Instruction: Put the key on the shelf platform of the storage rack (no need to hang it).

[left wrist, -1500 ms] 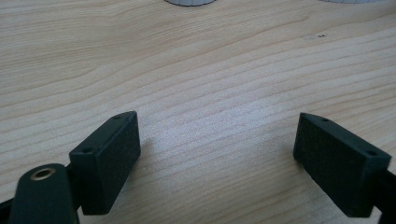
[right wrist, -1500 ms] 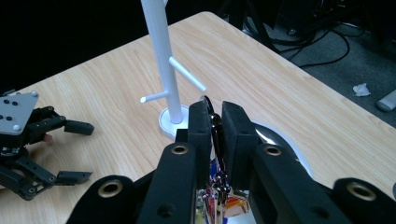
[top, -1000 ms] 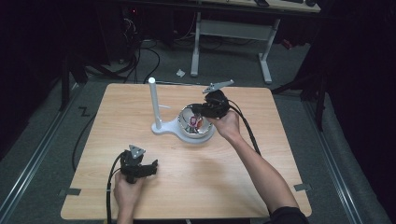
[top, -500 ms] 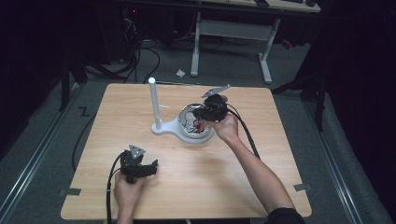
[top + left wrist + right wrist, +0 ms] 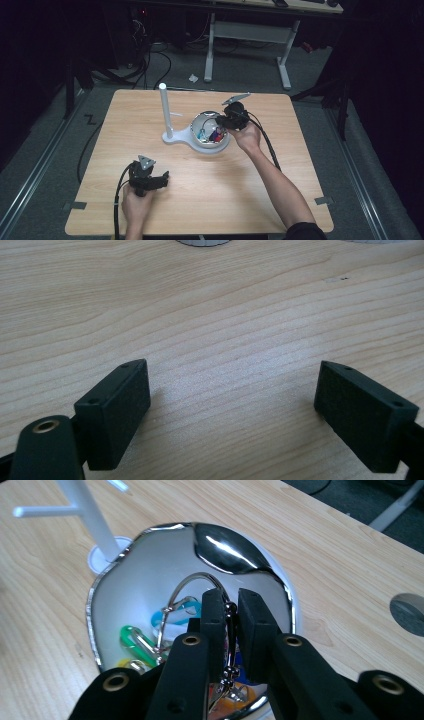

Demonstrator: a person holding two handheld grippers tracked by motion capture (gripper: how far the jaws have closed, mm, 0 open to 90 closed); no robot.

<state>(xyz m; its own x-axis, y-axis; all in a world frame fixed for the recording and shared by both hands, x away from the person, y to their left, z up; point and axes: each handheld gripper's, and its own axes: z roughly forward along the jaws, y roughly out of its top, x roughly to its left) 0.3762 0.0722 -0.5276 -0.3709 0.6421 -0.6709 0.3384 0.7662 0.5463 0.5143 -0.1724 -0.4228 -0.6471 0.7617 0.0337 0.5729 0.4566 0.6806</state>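
A shiny metal bowl stands mid-table beside a white post stand. Inside lie coloured clips, one green and one blue, and a thin metal ring with a ball chain. My right gripper reaches down into the bowl from its right side, jaws shut on the metal ring, whose loop arcs up past the fingertips. My left gripper rests low over the bare wood at the front left, jaws wide open with nothing between them.
The wooden table has bare room at the front and right. A grey round patch sits on the wood to the bowl's right. Cables trail from both grippers. Dark floor and a desk frame lie behind the table.
My right gripper has sunk a little lower into the bowl, its jaws staying shut. The left gripper has kept still.
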